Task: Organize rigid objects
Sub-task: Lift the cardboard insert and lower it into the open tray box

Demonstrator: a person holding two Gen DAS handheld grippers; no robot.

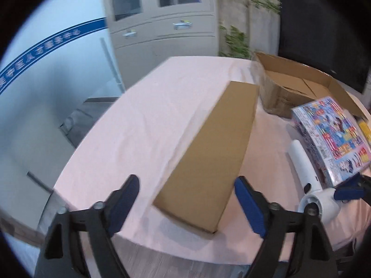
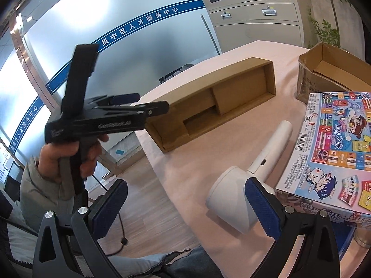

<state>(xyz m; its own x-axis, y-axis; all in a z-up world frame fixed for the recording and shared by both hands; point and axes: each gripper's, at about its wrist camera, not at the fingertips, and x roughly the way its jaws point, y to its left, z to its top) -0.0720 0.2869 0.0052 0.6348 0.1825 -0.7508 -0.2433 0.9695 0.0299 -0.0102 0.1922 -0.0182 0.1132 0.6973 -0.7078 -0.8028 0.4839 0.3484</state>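
we hold the left gripper [image 1: 186, 205] above the near edge of the tabletop [image 1: 143, 120], which wears a smooth, pale pink cloth. its jaws stand apart with nothing between them, the ribbed blue pads bare. just beyond lies a long, flat brown cardboard box [image 1: 208, 159], matte and rectangular; from the right it shows as an open tray with stepped compartments. our right gripper [image 2: 185, 205] hangs near a white plastic hair dryer [image 2: 252, 169], its jaws wide and empty, the right pad in front of the rounded barrel. right of the dryer sits a glossy, colourful board game box [image 2: 336, 143]. far right stands an open corrugated carton [image 2: 324, 78].
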